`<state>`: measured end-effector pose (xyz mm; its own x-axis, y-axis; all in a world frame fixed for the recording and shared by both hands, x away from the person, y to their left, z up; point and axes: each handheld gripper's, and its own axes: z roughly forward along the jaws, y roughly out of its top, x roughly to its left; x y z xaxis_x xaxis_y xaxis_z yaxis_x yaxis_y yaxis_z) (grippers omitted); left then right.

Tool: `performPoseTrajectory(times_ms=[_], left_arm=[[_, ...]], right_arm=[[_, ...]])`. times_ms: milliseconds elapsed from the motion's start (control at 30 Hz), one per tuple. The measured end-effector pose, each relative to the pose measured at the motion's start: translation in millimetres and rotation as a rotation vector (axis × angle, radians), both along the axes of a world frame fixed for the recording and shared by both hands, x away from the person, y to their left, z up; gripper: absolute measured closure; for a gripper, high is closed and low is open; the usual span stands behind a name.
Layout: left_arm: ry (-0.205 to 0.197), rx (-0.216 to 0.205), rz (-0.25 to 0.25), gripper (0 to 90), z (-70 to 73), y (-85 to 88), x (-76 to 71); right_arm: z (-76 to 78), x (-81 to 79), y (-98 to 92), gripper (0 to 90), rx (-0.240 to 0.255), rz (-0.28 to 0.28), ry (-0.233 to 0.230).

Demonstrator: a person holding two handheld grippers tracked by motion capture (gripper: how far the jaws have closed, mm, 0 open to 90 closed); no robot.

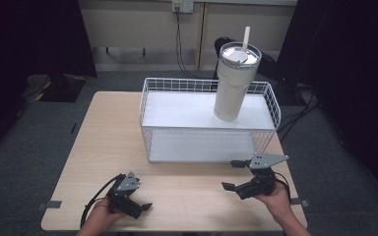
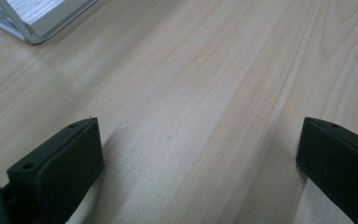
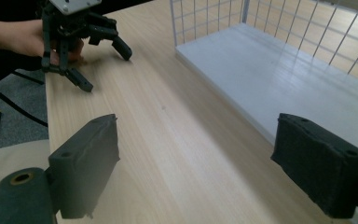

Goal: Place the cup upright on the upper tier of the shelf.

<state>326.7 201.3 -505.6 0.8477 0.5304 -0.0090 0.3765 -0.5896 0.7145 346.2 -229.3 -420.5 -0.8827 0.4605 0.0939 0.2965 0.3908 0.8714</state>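
A tall cream tumbler [image 1: 234,81] with a lid and straw stands upright on the upper board of a white wire rack [image 1: 147,98] at the back of the wooden table [image 1: 103,147]. My left gripper [image 1: 140,194] rests low at the table's front left, open, with bare wood between its jaws [image 2: 198,144]. My right gripper [image 1: 229,174] is at the front right, just before the rack's open front, also open and holding nothing [image 3: 196,140]. In the right gripper view the left gripper [image 3: 106,69] is farther along the table, held by a hand.
The rack's lower white board [image 3: 279,79] lies on the table behind a wire wall [image 3: 205,18]; its corner [image 2: 37,23] is in the left gripper view. Grey carpet surrounds the table, with cables and dark curtains behind. The table's front edge is close to both hands.
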Motion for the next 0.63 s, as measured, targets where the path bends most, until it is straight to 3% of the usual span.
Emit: performPoseTrajectory(times_ms=[300,500,633], left_arm=[[0.0,0.0,0.0,0.0,0.0,0.0,0.0],[0.0,0.0,0.0,0.0,0.0,0.0,0.0],[0.001,-0.004,0.002,0.0,-0.1,-0.1,-0.2]], right_arm=[[-39.2,-7.2,-3.6,13.0,-0.058,-0.005,0.046],[-57.9,-8.6,-8.6,12.0,-0.155,-0.045,0.048],[-66.1,-10.7,-11.4,11.7,-0.222,-0.042,0.036]])
